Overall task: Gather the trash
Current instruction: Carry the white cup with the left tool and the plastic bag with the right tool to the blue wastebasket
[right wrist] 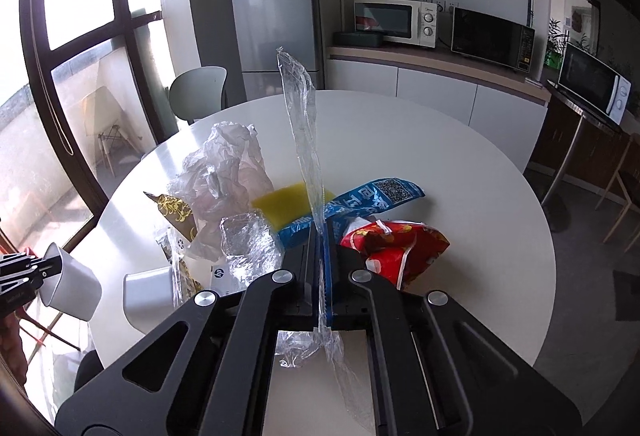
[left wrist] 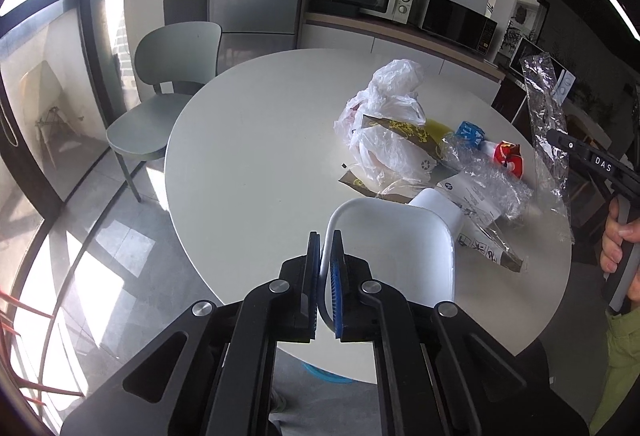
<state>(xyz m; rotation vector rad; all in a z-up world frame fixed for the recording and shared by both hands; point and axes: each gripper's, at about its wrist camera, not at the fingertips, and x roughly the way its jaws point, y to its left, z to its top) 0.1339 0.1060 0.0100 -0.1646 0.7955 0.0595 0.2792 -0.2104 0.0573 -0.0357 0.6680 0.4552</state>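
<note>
My left gripper (left wrist: 326, 240) is shut on the rim of a white paper cup (left wrist: 396, 248), held above the near edge of the round white table (left wrist: 256, 108). The same cup (right wrist: 72, 282) shows at the far left of the right wrist view. My right gripper (right wrist: 320, 236) is shut on a long clear plastic wrapper (right wrist: 304, 132) that stands up from the jaws; this wrapper (left wrist: 548, 128) hangs at the right of the left wrist view. On the table lie a crumpled white plastic bag (left wrist: 384, 116), a blue wrapper (right wrist: 368, 202), a red snack bag (right wrist: 394, 246) and a second white cup (right wrist: 148, 294).
A grey chair (left wrist: 160, 104) stands at the table's far left by the window. A fridge (right wrist: 276, 16) and a counter with microwaves (right wrist: 394, 22) lie behind. A yellow sheet (right wrist: 290, 206), brown paper packaging (left wrist: 404, 134) and clear film (right wrist: 248, 246) sit in the pile.
</note>
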